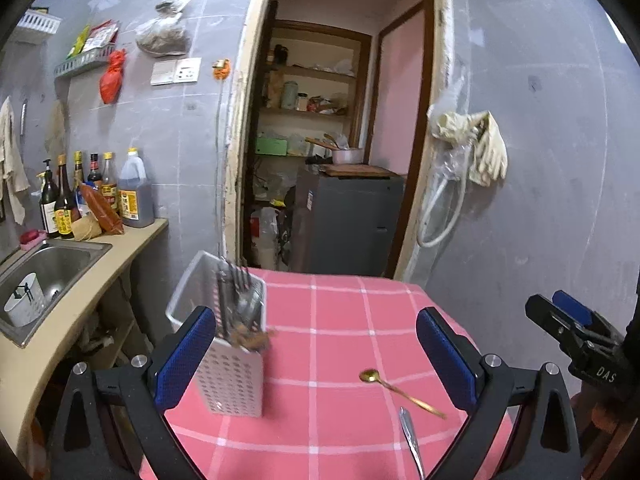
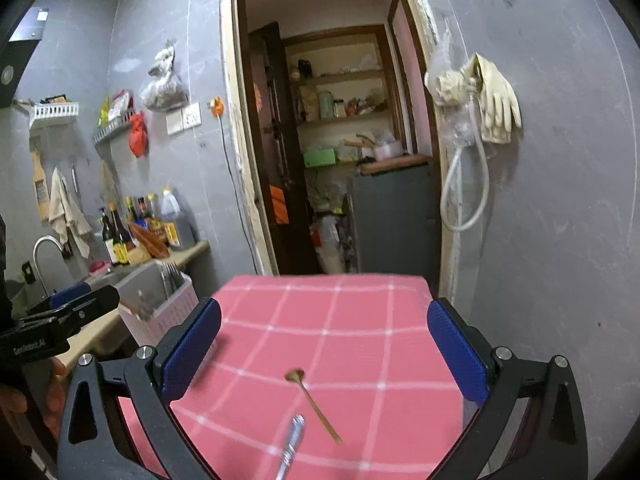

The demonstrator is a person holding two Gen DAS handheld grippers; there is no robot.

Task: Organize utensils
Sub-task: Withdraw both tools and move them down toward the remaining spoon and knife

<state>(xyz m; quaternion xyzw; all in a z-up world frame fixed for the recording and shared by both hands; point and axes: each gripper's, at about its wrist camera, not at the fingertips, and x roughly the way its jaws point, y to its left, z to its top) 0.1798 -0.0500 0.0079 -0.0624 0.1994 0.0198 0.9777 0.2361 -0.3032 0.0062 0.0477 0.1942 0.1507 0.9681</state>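
— Pink checked tablecloth fills the lower middle of the left wrist view. What stands on it?

— A white perforated utensil holder at the lower left of centre, on the cloth's left edge, with forks and other blurred cutlery poking up out of it. To the lower right lies a gold spoon, bowl toward the upper left, and just below it the tip of a silver utensil runs off the bottom edge. I cannot tell what kind it is.

— And the left gripper?

— Its blue-padded jaws are spread wide, with nothing between them; the holder sits just beside the left pad. The other tool shows at the right edge.

— Anything around the table?

— A steel sink at the left, sauce bottles behind it, and pale rubber gloves hanging on the wall at the right.

— Now the right wrist view.

— The right gripper is also spread wide and empty. The gold spoon lies between its pads in the lower centre, apart from both, with the silver utensil just to its lower left. The utensil holder stands at the left, partly behind the left gripper, which reaches in from the left edge.
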